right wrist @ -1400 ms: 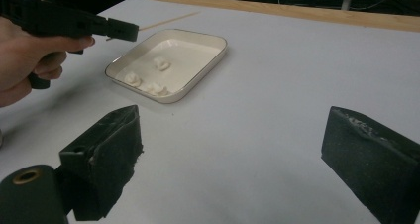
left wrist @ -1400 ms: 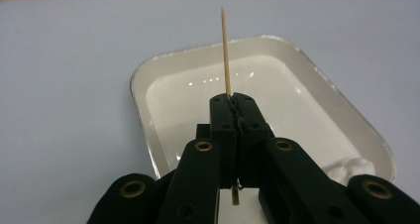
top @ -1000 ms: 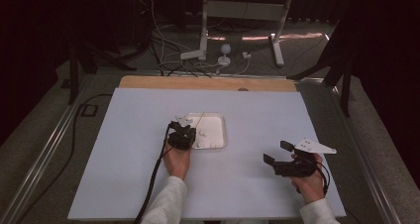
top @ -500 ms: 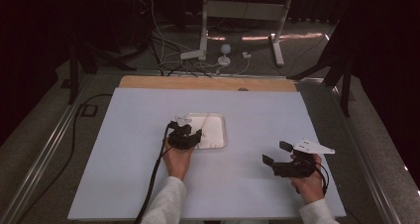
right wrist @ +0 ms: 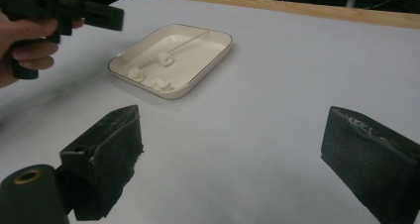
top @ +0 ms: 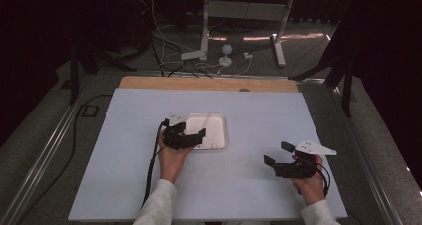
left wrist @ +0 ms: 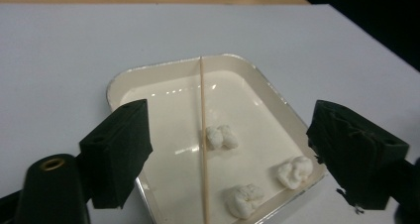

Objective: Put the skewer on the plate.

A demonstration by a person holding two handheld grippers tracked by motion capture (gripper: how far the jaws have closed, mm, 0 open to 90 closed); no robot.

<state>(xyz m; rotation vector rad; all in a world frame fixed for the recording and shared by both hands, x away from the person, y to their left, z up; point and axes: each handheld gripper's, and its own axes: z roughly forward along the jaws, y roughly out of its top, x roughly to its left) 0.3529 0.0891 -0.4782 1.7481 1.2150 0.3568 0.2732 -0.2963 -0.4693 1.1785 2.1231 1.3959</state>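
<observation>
So, nearest the camera in the high view, the right gripper [top: 276,153] sits low over the pale blue-grey table top [top: 124,185], off to the right and well apart from everything else. Its jaws are spread wide with nothing between them; the right gripper view [right wrist: 233,159] just has bare table in the gap.

A bit further in, the left gripper [top: 191,138] hangs at the near-left edge of the shallow cream rectangular tray with rounded corners [top: 222,130]. Its jaws have just been opening and now stand wide apart, pressing on nothing. In the left gripper view [left wrist: 228,149] the tray [left wrist: 119,85] lies right in the gap below them.

Inside the tray there's a thin wooden skewer [left wrist: 203,135] lying lengthwise, its far end resting on the far rim. 1 lumpy white marshmallow piece [left wrist: 221,136] sits touching the stick's right side around the middle. 2 more white lumps [left wrist: 294,172] sit near the tray's closest edge, apart from each other.

Beyond the tray, the table's far edge is a strip of light wood [top: 209,83], and past that there are cables and a white metal stand [top: 206,21] on the floor.
</observation>
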